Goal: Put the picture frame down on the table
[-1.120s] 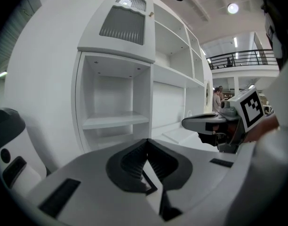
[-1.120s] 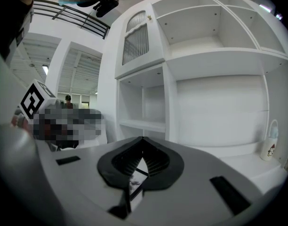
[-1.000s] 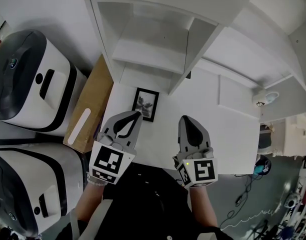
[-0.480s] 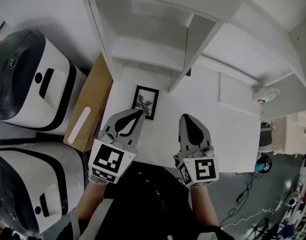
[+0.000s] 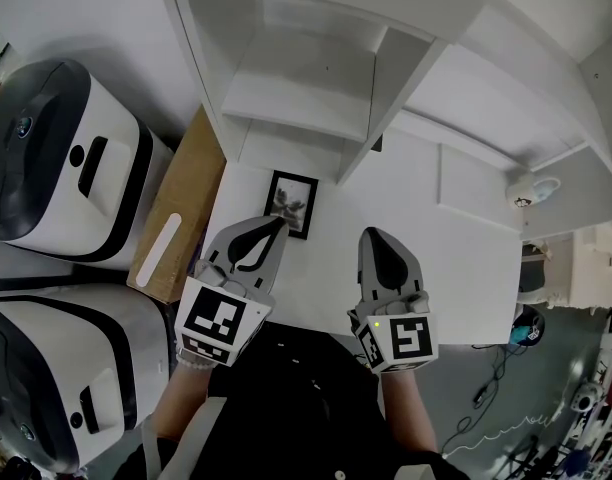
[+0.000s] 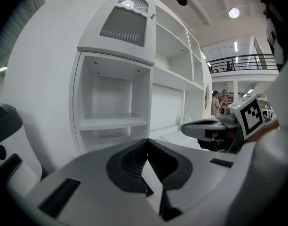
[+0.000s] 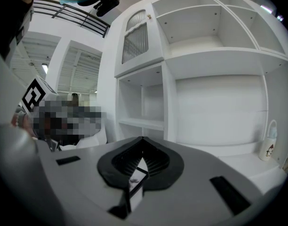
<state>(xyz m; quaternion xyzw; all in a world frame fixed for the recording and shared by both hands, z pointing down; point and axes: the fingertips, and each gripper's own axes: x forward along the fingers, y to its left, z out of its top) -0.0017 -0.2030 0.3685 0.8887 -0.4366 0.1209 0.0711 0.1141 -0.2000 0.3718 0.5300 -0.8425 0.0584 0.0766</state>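
Observation:
A small black picture frame (image 5: 291,205) lies flat on the white table (image 5: 456,258), just in front of the shelf unit. In the head view my left gripper (image 5: 277,224) hovers by the frame's near edge, its jaws shut with nothing between them. My right gripper (image 5: 374,234) is off to the frame's right, over bare table, also shut and empty. In the left gripper view the left gripper (image 6: 147,140) points at the shelves with its jaw tips touching. Seen from the right gripper view, a corner of the picture frame (image 7: 134,180) shows through the slit below the right gripper (image 7: 143,138).
A white shelf unit (image 5: 316,78) rises at the table's back. Two white-and-black machines (image 5: 61,158) and a cardboard box (image 5: 176,213) stand left of the table. A small white cup (image 5: 531,196) sits at the far right. The table's front edge is just under my grippers.

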